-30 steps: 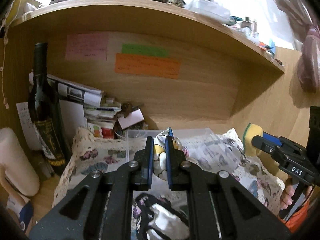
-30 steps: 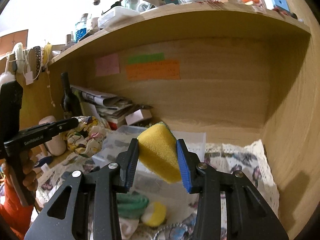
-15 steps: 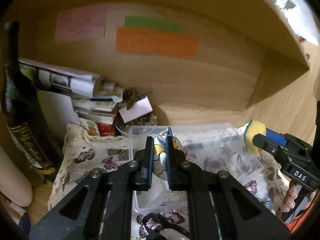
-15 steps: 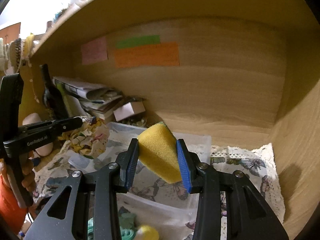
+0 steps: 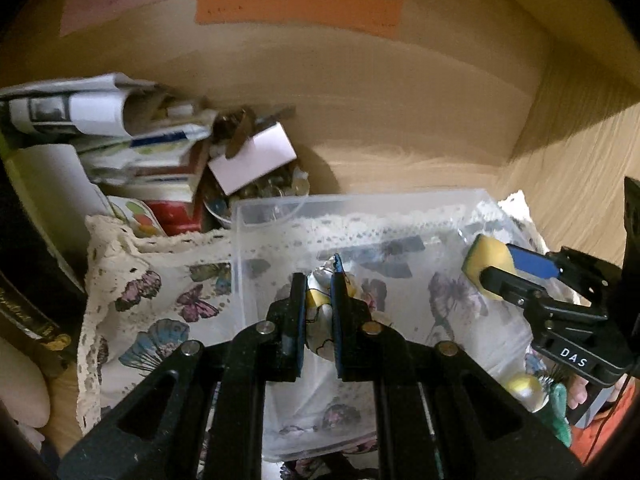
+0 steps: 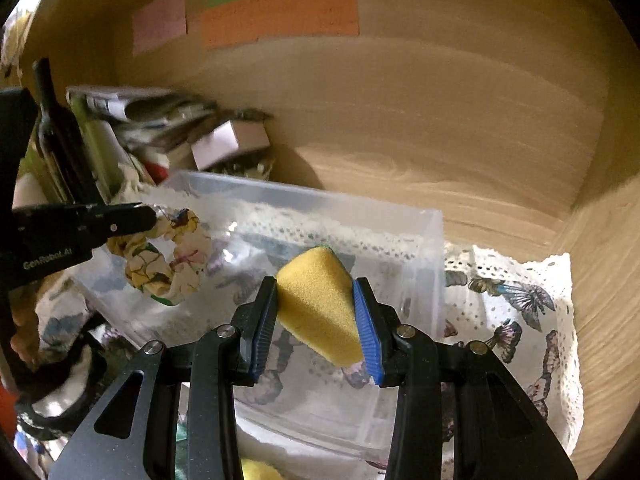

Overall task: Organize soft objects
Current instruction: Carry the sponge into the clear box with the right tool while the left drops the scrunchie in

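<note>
My left gripper point(image 5: 320, 300) is shut on a floral fabric scrunchie point(image 5: 320, 320) and holds it over the left part of a clear plastic bin point(image 5: 360, 208). In the right wrist view the scrunchie point(image 6: 160, 256) hangs from the left gripper point(image 6: 144, 216) above the bin point(image 6: 432, 240). My right gripper point(image 6: 316, 312) is shut on a yellow sponge point(image 6: 316, 300) with a green back, above the bin's middle. The sponge point(image 5: 482, 256) and right gripper point(image 5: 486, 268) also show in the left wrist view, over the bin's right side.
The bin sits on a butterfly-print lace cloth point(image 6: 520, 304) inside a wooden shelf nook. A wine bottle point(image 6: 56, 132), stacked papers point(image 5: 100, 120) and a small box point(image 5: 252, 156) crowd the back left. A yellow ball point(image 5: 524, 388) and green fabric point(image 5: 560, 412) lie near the bin's front.
Both grippers have moved forward and down into the nook, from in front of the bin to over it, each still holding its object.
</note>
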Motion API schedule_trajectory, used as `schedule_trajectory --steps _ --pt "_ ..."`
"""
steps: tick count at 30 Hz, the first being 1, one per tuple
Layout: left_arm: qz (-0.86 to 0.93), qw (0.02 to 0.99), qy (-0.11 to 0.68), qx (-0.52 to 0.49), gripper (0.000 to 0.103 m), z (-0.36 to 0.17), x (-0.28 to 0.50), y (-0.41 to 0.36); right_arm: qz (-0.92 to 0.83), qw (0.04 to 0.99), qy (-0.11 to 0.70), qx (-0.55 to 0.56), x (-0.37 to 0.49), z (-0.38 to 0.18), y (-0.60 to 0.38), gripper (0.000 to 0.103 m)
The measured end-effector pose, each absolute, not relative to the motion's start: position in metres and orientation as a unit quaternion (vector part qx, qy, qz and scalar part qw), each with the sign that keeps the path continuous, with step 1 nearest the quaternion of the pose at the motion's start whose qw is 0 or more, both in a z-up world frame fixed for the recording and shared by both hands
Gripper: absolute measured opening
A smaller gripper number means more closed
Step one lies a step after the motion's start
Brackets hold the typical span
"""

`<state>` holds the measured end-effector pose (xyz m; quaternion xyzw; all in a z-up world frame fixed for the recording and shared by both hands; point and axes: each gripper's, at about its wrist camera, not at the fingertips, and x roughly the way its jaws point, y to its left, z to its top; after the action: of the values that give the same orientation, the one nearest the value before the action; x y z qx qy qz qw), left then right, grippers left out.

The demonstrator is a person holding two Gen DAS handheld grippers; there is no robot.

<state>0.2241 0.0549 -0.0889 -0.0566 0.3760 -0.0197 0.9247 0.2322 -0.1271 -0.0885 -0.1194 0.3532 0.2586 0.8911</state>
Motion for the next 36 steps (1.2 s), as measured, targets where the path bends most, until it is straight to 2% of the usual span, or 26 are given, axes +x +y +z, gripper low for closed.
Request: schedule_trajectory --steps 5,7,10,15,23,27,30,36 --pt "-0.024 0.92 0.389 -0.043 0.011 -0.096 0.227 0.047 0.261 0.886 0.36 -0.13 0.232 -0.093 -0.123 0.037" --pt "-0.024 0.919 0.392 -0.039 0.014 -0.096 0.227 0.044 0.263 0.885 0.361 -0.131 0.233 -0.093 -0.122 0.038" --pt "-0.022 0.92 0.39 -0.035 0.028 -0.095 0.224 0.042 0.263 0.885 0.363 -0.128 0.232 -0.092 -0.123 0.043" --pt "-0.018 0.926 0.376 -0.034 0.045 -0.085 0.215 0.044 0.259 0.895 0.343 -0.119 0.227 -0.082 -0.127 0.066" --pt "-0.009 0.947 0.319 -0.036 0.075 -0.052 0.18 0.046 0.268 0.916 0.28 -0.104 0.197 -0.048 -0.14 0.082" --pt "-0.006 0.954 0.297 -0.039 0.093 -0.036 0.158 0.046 0.284 0.921 0.248 -0.099 0.172 -0.033 -0.143 0.084" --pt "-0.005 0.958 0.283 -0.043 0.1 -0.031 0.143 0.047 0.289 0.924 0.231 -0.1 0.156 -0.027 -0.144 0.086" --pt "0.001 0.961 0.274 -0.04 0.102 -0.03 0.112 0.042 0.295 0.926 0.212 -0.102 0.127 -0.028 -0.149 0.092"
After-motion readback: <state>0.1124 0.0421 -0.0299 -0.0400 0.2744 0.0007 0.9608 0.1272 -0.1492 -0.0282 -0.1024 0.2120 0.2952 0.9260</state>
